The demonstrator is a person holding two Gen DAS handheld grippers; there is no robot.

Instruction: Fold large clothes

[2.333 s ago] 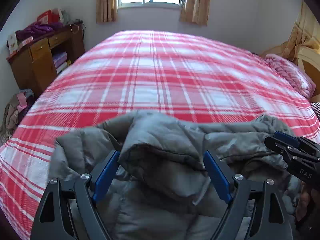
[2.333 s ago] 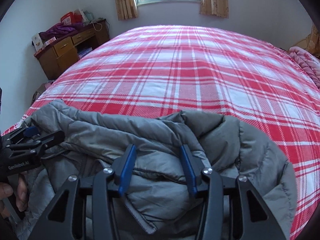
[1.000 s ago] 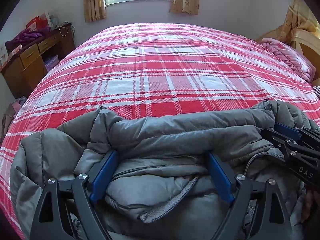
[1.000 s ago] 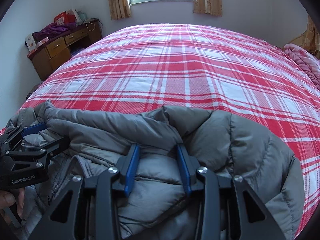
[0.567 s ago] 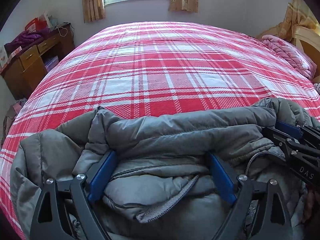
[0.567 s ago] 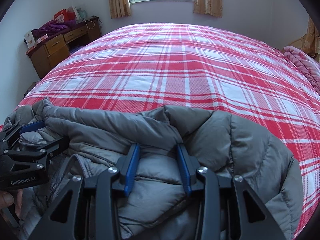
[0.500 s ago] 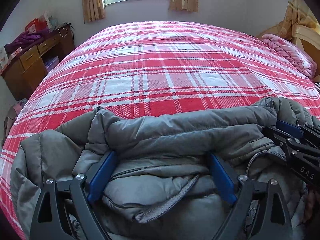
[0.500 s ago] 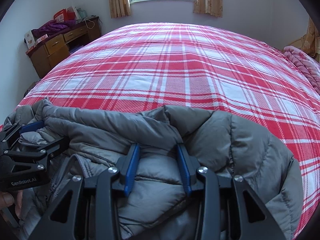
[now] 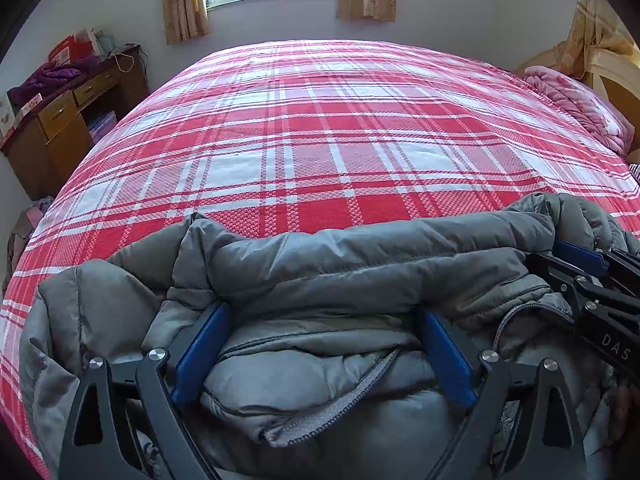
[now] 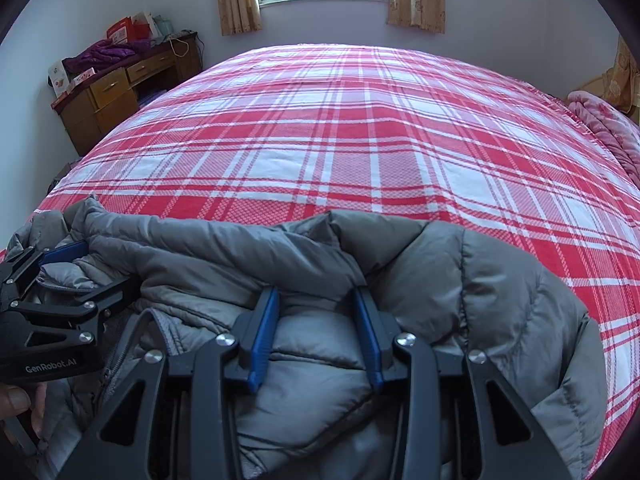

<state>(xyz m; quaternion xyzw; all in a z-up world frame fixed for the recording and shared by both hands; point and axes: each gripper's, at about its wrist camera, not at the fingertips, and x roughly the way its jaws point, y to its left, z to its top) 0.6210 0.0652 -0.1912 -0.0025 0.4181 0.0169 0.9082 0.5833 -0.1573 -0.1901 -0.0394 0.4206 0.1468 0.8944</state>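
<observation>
Left wrist view: the grey down jacket (image 9: 320, 280) lies bunched at the near edge of the bed (image 9: 320, 140). The left claw (image 9: 320, 344) stands wide around a thick roll of padding and zipper; whether the pads actually press on it cannot be told.

Right wrist view: the right claw (image 10: 316, 332) is clenched on a quilted fold of the jacket, blue pads pressing both sides. For a clean fold, lift both claws together, keep the held edge taut, carry it forward and lay it flat.
</observation>
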